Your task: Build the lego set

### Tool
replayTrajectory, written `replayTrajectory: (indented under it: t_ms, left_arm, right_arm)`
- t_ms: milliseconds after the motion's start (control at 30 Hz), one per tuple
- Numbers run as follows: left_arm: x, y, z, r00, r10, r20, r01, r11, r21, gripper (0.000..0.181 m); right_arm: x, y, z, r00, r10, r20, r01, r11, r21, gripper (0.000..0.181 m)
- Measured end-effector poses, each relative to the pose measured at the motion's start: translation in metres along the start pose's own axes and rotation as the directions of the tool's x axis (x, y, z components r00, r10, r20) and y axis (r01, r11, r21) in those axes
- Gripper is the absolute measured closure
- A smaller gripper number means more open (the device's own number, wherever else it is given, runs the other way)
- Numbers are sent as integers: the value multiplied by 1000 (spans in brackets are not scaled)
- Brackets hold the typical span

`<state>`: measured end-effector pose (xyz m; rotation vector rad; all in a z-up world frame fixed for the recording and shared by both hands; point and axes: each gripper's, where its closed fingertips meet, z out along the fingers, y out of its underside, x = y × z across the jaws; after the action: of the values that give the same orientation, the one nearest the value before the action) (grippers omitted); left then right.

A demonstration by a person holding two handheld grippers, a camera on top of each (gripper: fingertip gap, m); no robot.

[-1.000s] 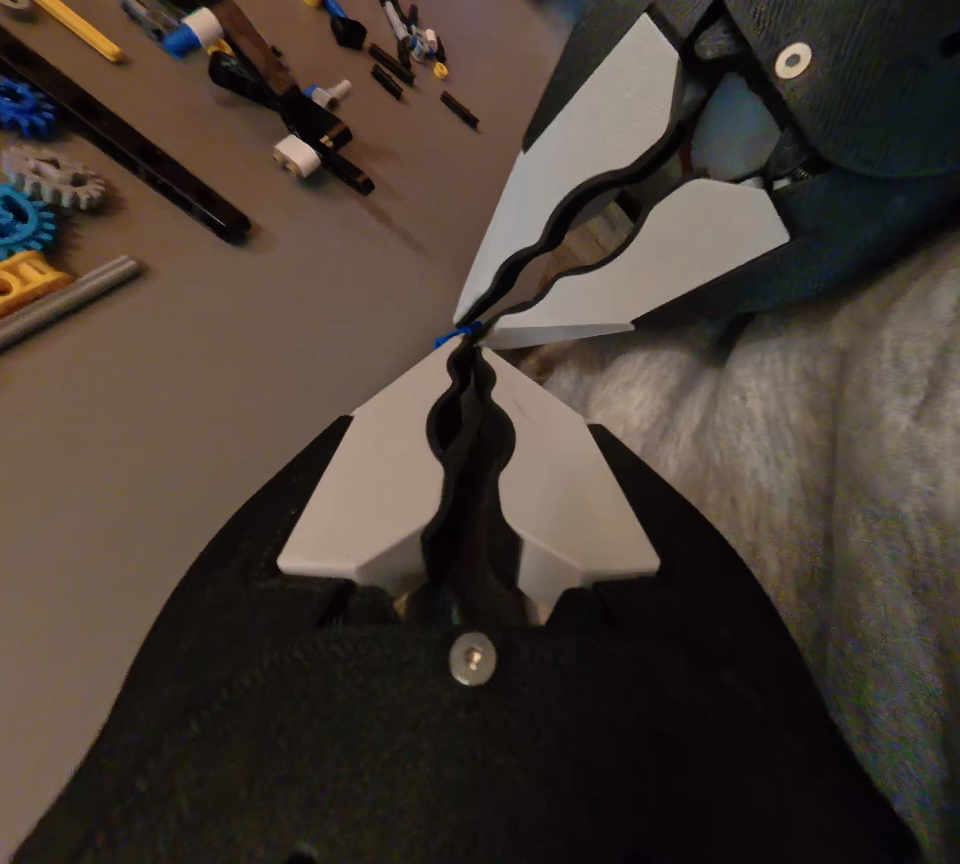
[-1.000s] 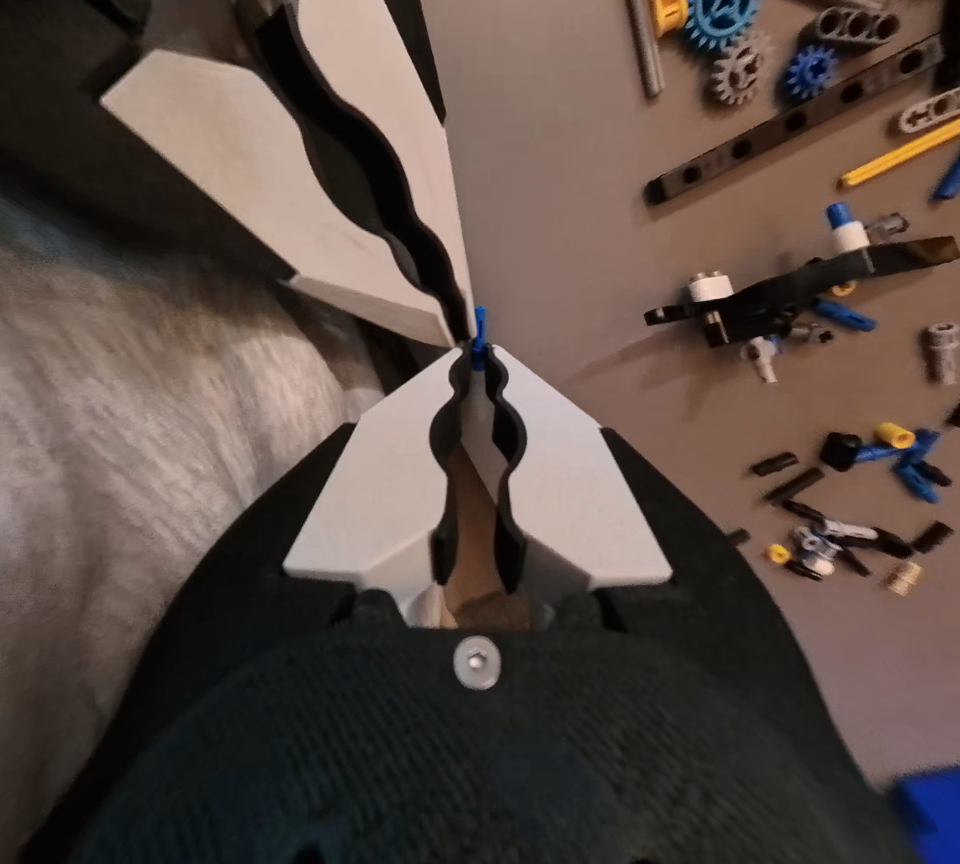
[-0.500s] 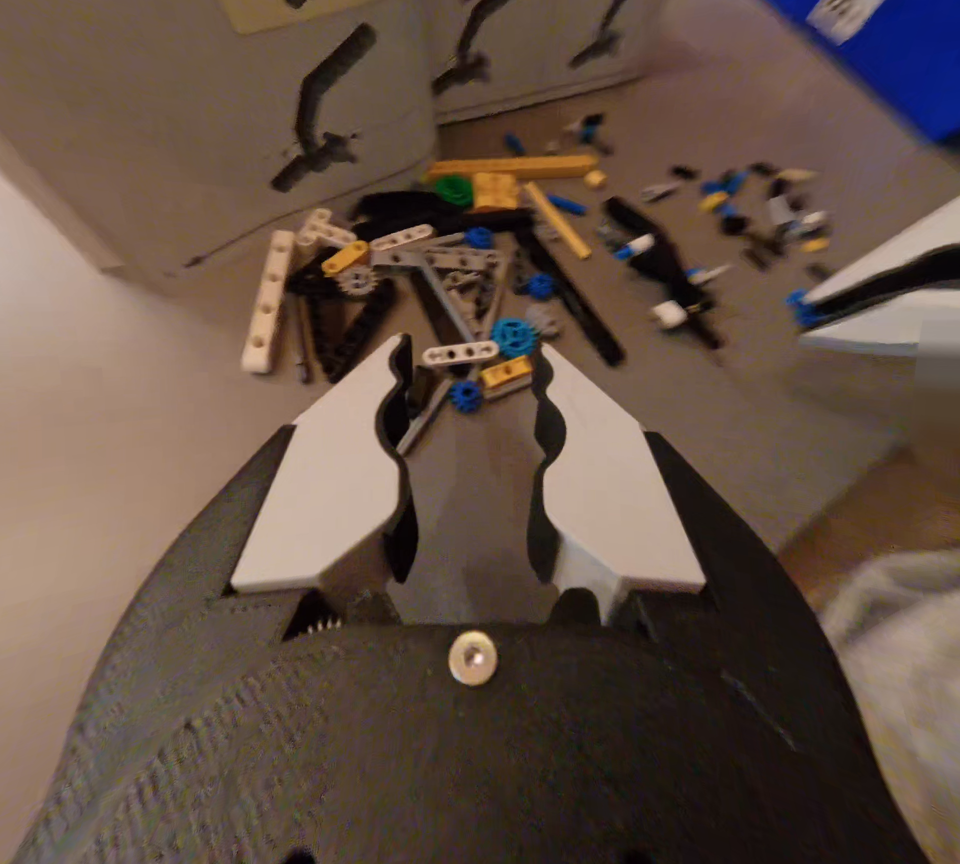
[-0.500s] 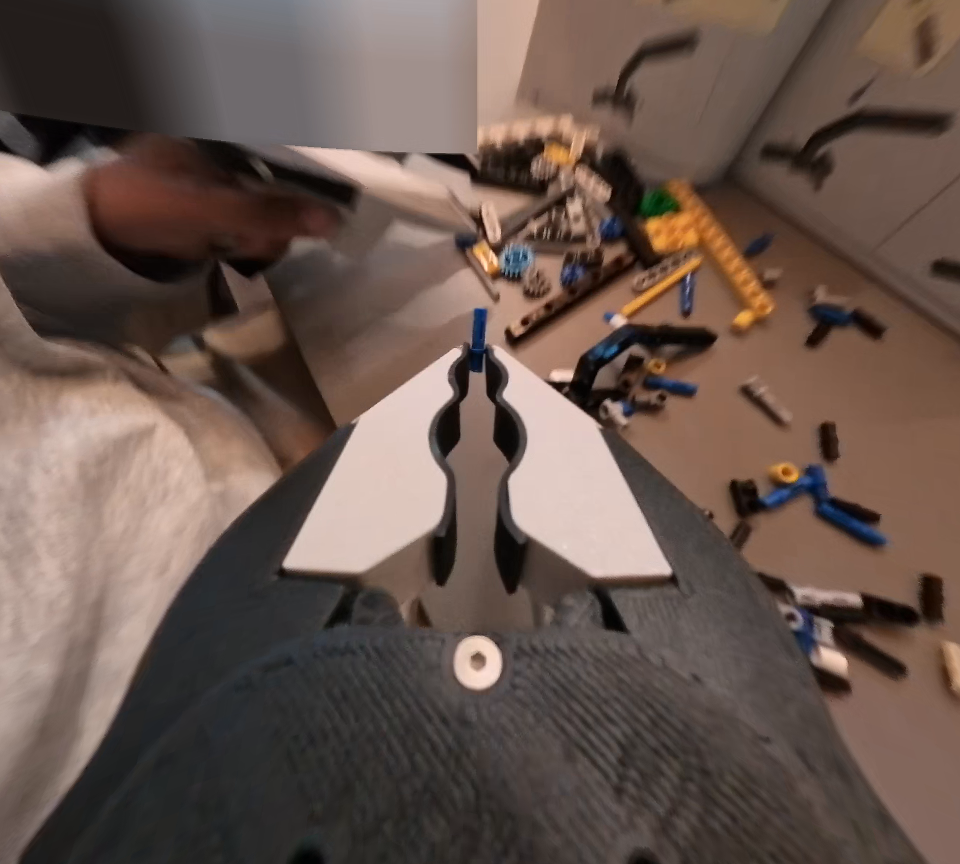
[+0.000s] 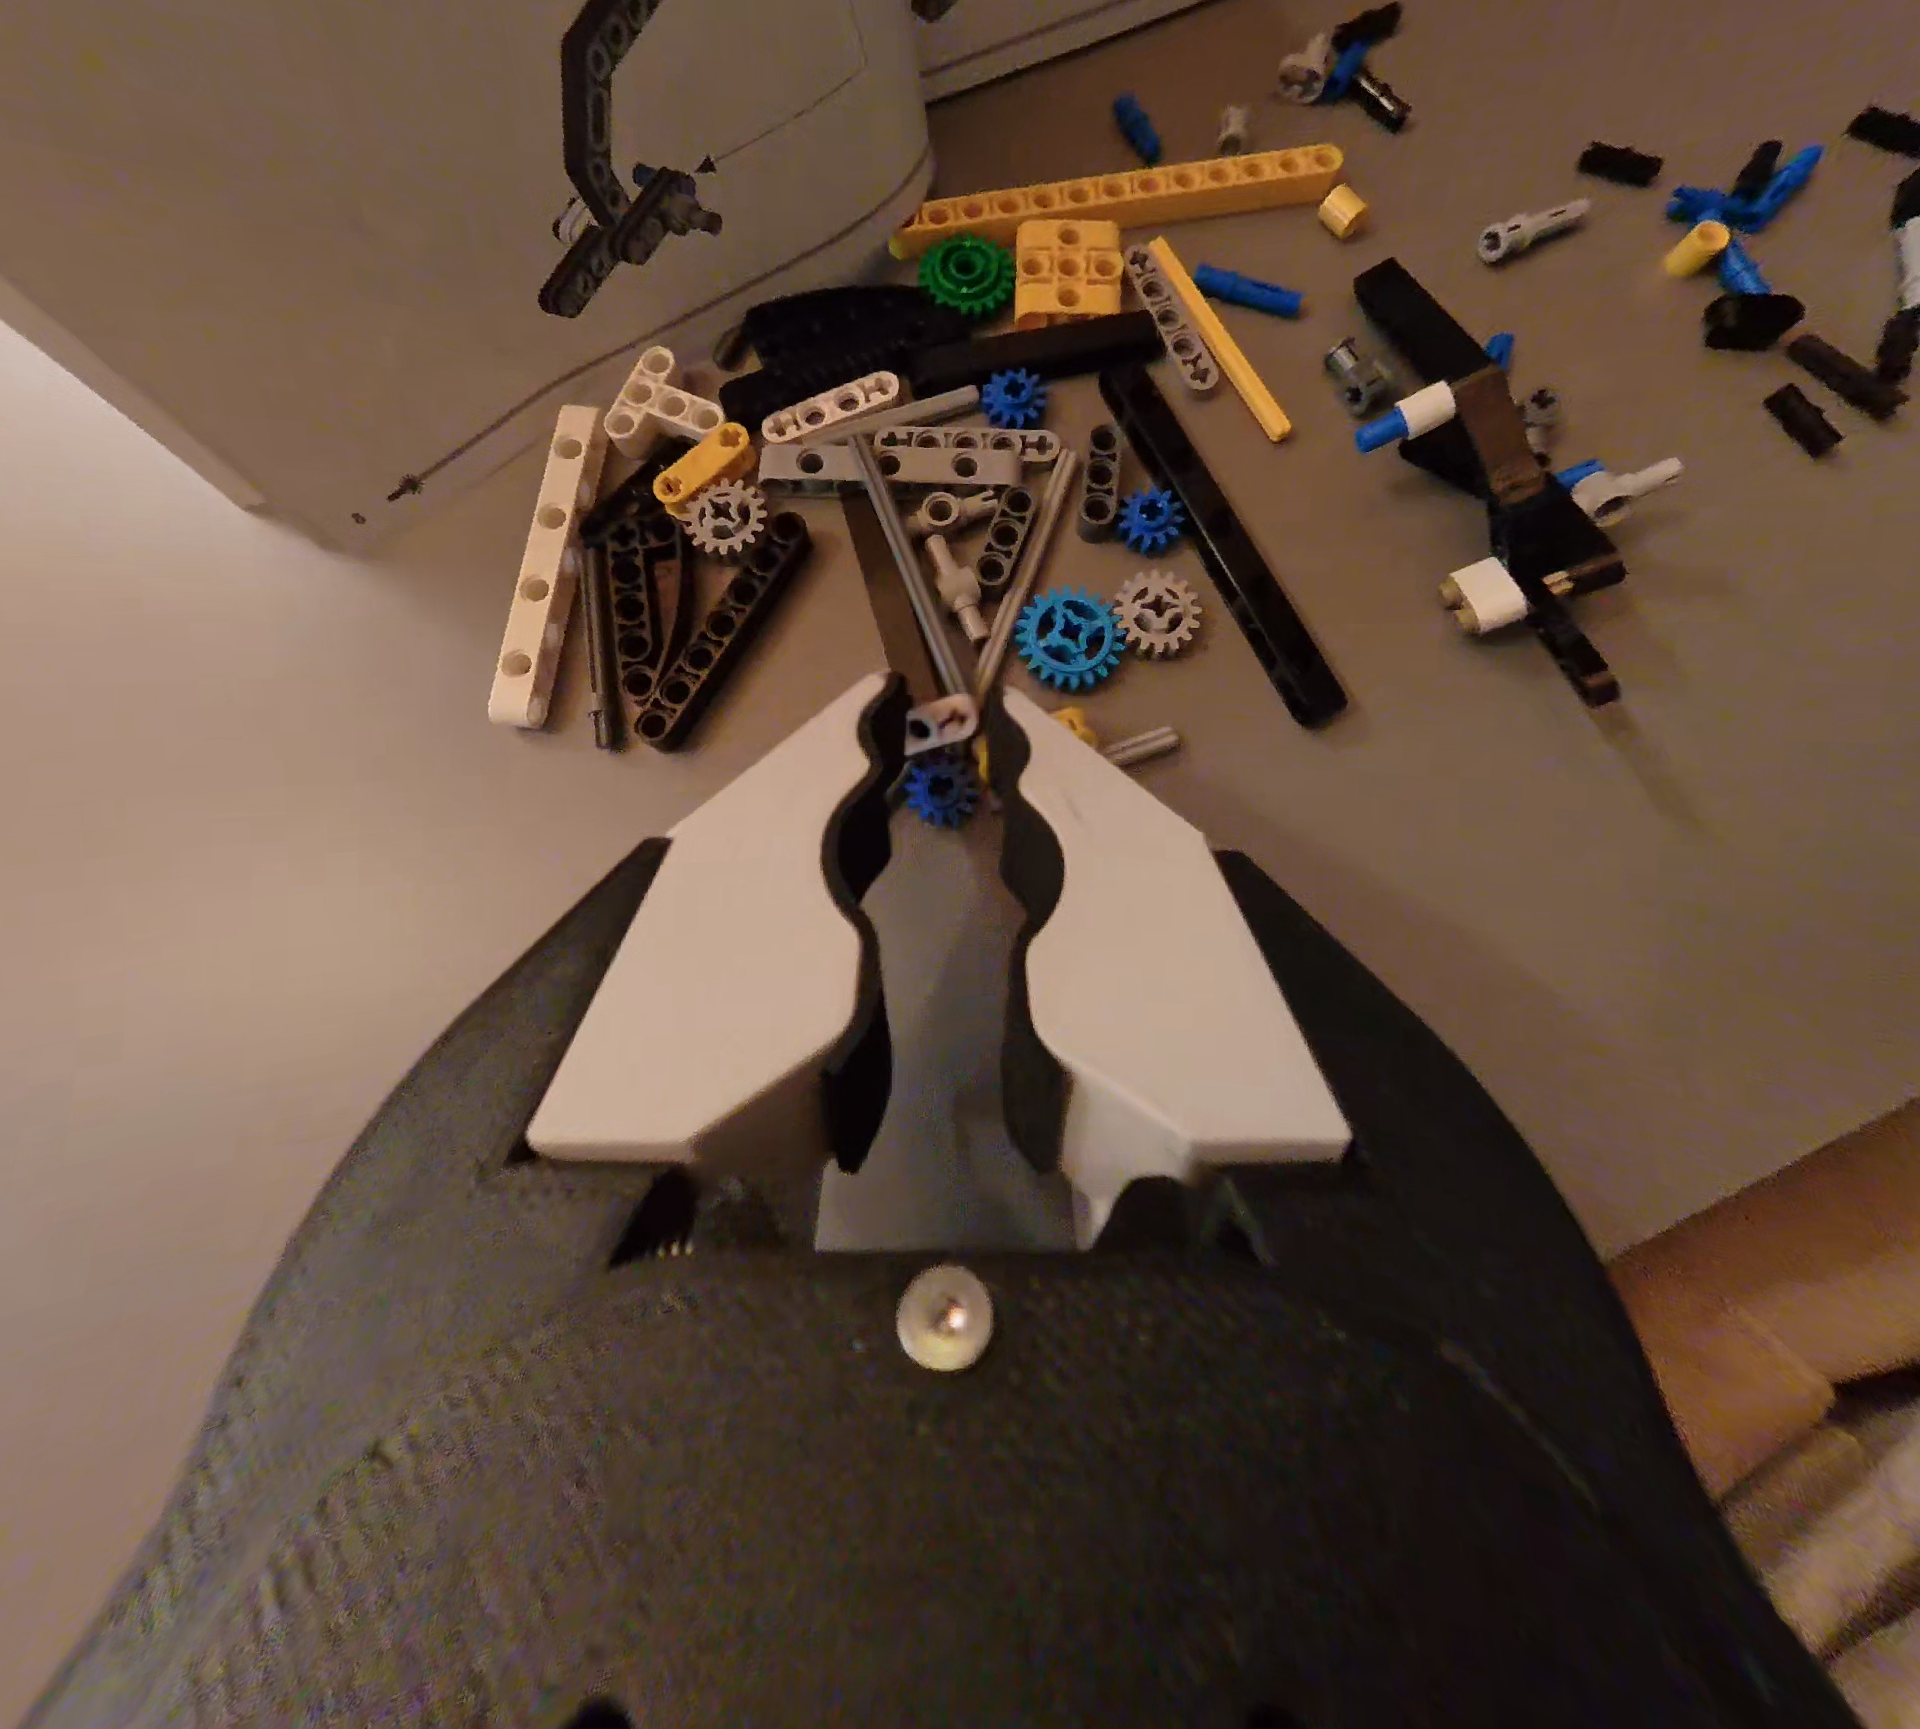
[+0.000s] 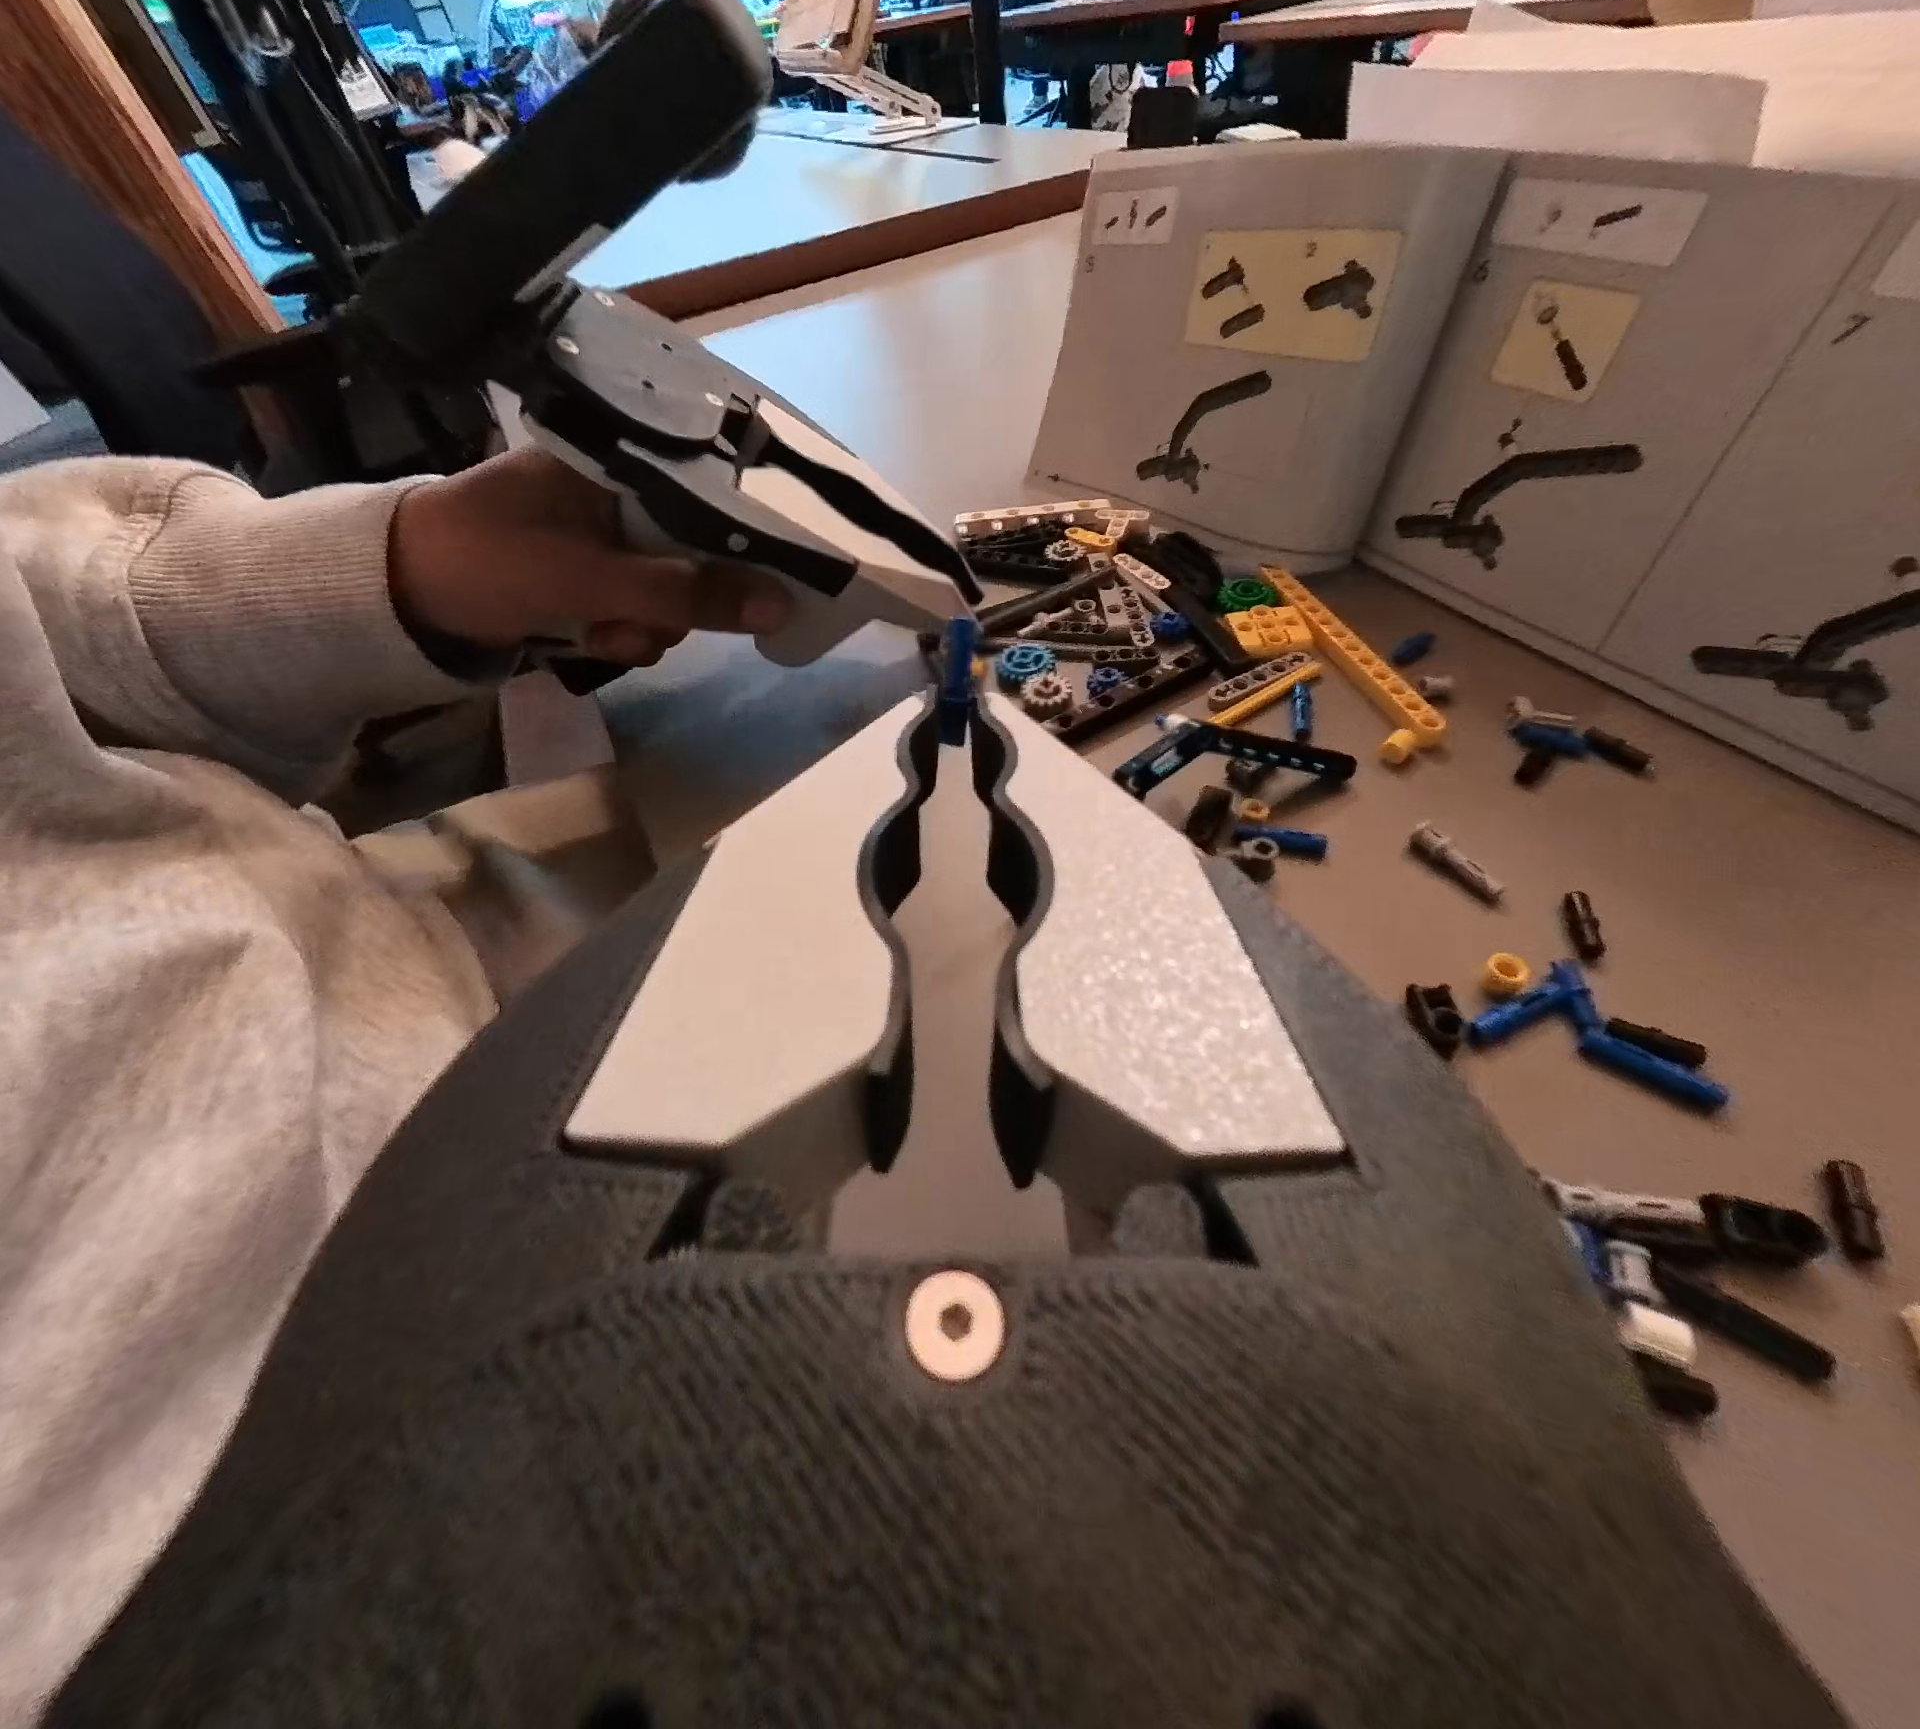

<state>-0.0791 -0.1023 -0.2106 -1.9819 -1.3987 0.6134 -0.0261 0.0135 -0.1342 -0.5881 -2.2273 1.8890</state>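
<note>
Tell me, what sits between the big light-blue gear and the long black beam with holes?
A small grey plastic gear sits there, right beside the big light-blue plastic gear and near the long black holed beam. The left wrist view shows it.

Left claw [image 5: 943, 723] over grey tabletop [image 5: 1455, 900], jaws narrowly parted around small grey piece [image 5: 940, 725]; small blue gear [image 5: 941, 792] beneath. Loose beams, gears, pins beyond.
</note>
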Motion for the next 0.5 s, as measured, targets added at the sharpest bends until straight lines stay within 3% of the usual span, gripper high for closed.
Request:
replayTrajectory:
  t_ms: [133, 300, 500]
  left_arm:
    - [0, -3, -8, 1000, 8, 30, -9, 1000, 25, 181]
    - [1, -3, -11, 997, 48, 57, -48, 999, 9, 177]
    - [19, -23, -20, 991, 120, 63, -123, 991, 47, 172]
  right_arm:
    - [-9, -3, -2, 999, 22, 42, -23, 1000, 13, 178]
    - [-24, -2, -1, 997, 15, 76, -14, 1000, -11, 178]
    - [-34, 0, -3, 997, -28, 78, 30, 999, -23, 178]
